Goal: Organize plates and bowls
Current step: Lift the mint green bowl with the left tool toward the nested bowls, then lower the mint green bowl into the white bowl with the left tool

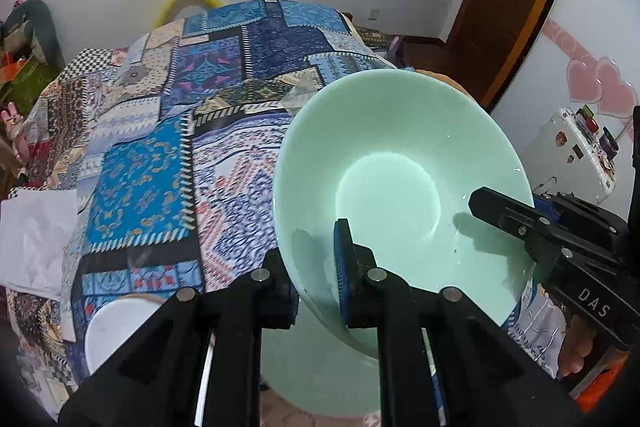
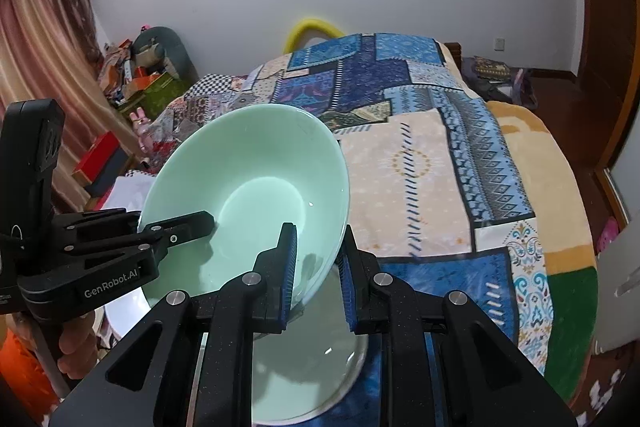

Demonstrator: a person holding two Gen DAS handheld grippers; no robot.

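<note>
We hold the green bowl (image 1: 400, 163) tilted in the air above the patchwork bedspread (image 1: 160, 131). Our left gripper (image 1: 316, 279) pinches one side of its rim and our right gripper (image 2: 318, 279) pinches the opposite side. A second green dish (image 2: 312, 367) lies directly beneath it, beside a white plate (image 1: 116, 327).

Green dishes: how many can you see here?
2: the green bowl gripped at opposite rims by both grippers, and a green plate lying beneath it. Others may be hidden underneath.
</note>
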